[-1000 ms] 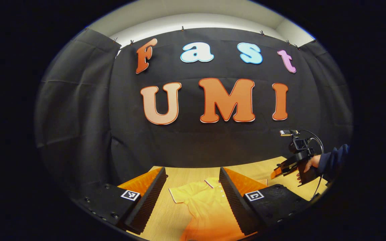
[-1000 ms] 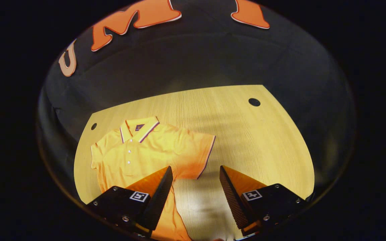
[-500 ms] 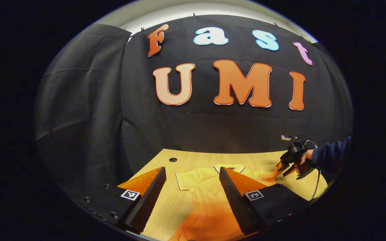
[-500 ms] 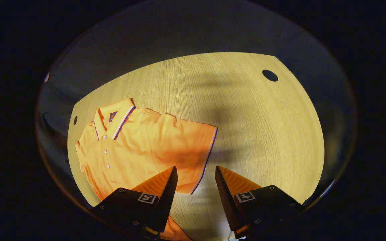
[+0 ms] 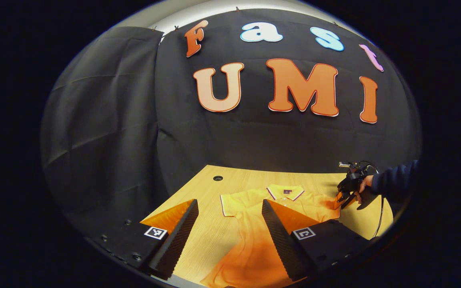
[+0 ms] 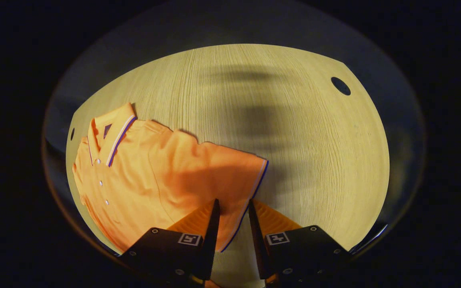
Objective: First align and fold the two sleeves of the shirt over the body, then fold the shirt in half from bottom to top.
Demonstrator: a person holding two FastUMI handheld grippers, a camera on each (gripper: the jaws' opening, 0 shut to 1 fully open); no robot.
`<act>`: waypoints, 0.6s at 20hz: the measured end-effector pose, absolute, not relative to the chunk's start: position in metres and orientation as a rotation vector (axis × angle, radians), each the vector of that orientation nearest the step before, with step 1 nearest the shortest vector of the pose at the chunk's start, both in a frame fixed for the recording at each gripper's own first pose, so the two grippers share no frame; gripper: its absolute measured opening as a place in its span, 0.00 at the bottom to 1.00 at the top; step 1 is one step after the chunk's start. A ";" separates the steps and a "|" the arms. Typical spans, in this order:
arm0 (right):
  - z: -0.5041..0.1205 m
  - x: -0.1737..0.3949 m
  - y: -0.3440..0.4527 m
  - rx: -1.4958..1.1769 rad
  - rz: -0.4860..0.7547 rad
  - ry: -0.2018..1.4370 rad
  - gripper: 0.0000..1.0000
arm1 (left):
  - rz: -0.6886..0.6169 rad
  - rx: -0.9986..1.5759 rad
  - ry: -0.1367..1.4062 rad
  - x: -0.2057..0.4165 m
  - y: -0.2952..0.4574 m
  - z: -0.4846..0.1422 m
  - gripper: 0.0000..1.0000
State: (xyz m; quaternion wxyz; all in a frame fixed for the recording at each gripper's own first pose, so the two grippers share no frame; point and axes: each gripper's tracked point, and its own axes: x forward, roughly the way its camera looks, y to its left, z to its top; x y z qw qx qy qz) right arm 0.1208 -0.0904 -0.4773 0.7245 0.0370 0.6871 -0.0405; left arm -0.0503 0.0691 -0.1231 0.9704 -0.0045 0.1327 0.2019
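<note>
The right gripper [image 6: 232, 224], jaws narrowly parted astride the shirt [image 6: 154, 180] sleeve's hem, risks pinching only trim; left gripper [image 5: 228, 236] hovers spread near the collar [image 5: 284, 193].

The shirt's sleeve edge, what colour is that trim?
The orange shirt has a white and dark blue-purple stripe along the sleeve edge, clearest in the right gripper view.

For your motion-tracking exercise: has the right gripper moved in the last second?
Yes. The right gripper has dropped toward the table and closed in on the shirt's sleeve, its jaws narrowing around the hem.
</note>
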 end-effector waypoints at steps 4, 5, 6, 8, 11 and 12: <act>-0.471 0.129 -0.078 0.185 -0.037 1.509 0.07 | 0.407 -0.018 0.272 -0.047 0.065 -0.127 0.98; -0.468 0.128 -0.074 0.213 -0.023 1.513 0.07 | 0.404 -0.014 0.269 -0.045 0.063 -0.125 0.98; -0.465 0.135 -0.072 0.226 -0.017 1.485 0.06 | 0.404 -0.011 0.267 -0.044 0.063 -0.125 0.98; -0.449 0.143 -0.062 0.228 0.027 1.451 0.06 | 0.399 -0.015 0.271 -0.044 0.061 -0.127 0.98; -0.428 0.157 -0.046 0.222 0.074 1.413 0.06 | 0.395 -0.018 0.278 -0.043 0.059 -0.130 0.98; -0.422 0.161 -0.041 0.223 0.087 1.403 0.06 | 0.395 -0.017 0.278 -0.043 0.058 -0.130 0.98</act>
